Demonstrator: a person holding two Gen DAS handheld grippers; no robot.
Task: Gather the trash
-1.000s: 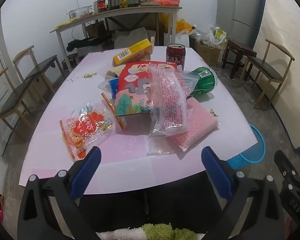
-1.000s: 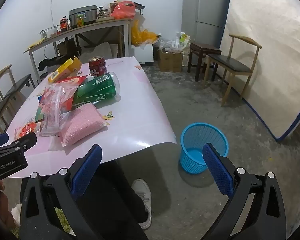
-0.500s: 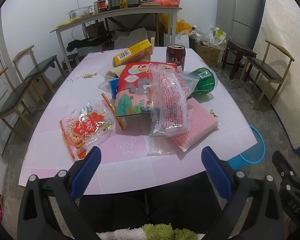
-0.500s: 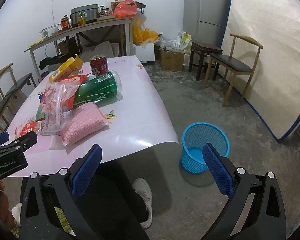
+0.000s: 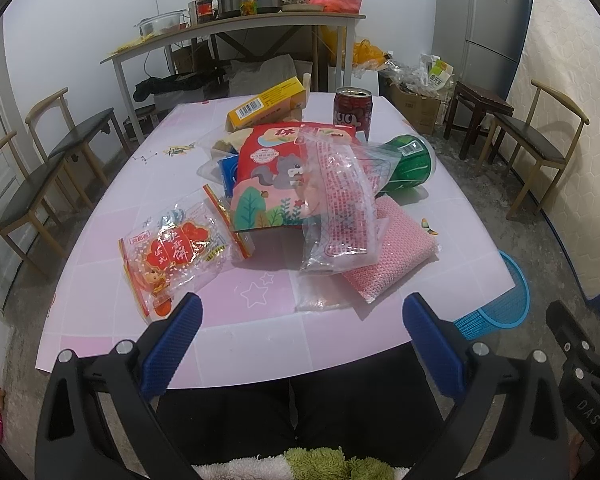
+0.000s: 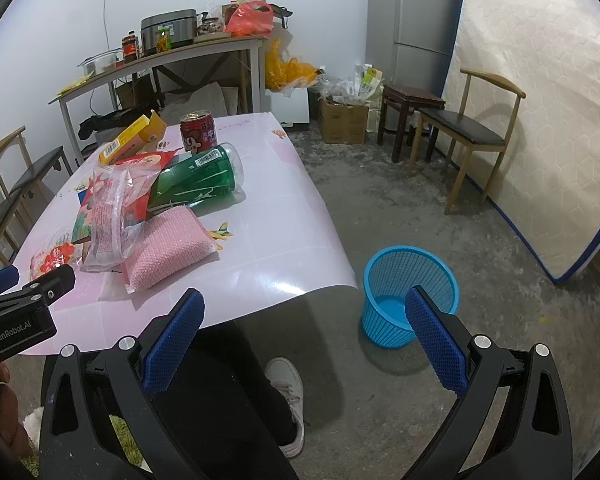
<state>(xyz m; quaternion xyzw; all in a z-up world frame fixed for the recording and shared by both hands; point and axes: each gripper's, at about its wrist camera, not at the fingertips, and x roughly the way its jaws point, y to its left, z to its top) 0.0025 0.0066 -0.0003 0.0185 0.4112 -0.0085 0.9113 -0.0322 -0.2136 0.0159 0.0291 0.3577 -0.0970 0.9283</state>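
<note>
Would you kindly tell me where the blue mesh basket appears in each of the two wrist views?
Left wrist view: the blue mesh basket sits at the lower right, partly hidden behind the table's near right corner.
Right wrist view: the basket stands in full view on the floor, right of centre.
Shared landmark: the red can on the table.

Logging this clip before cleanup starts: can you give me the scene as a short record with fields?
surface: pink table
trash pile: red can, yellow box, green bottle, pink sponge, snack bags
bin: blue basket, on floor right of table, looks empty
left tongs: open, holding nothing
right tongs: open, holding nothing
</note>
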